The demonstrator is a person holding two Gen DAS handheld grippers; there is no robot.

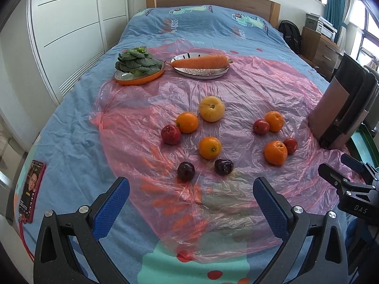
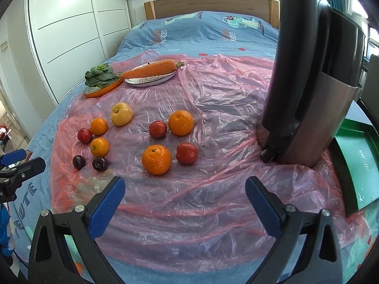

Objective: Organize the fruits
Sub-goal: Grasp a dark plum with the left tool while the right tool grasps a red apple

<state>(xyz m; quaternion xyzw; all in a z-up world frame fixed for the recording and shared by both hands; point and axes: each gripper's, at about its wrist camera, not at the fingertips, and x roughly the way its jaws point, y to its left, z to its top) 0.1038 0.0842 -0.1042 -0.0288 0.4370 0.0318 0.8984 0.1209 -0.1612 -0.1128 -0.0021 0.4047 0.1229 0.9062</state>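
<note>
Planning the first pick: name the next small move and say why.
Probably ease the right tongs, open and empty, forward over the nearest orange. It lies loose on the pink plastic sheet, just ahead of them, apart from the red apple.

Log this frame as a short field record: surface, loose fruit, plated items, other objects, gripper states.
surface: pink plastic sheet on a blue bedspread
loose fruit: four oranges, three red apples, two dark plums, one yellow apple
plated: greens, carrot
other: kettle, green tray, phone
left gripper: open, empty
right gripper: open, empty
</note>
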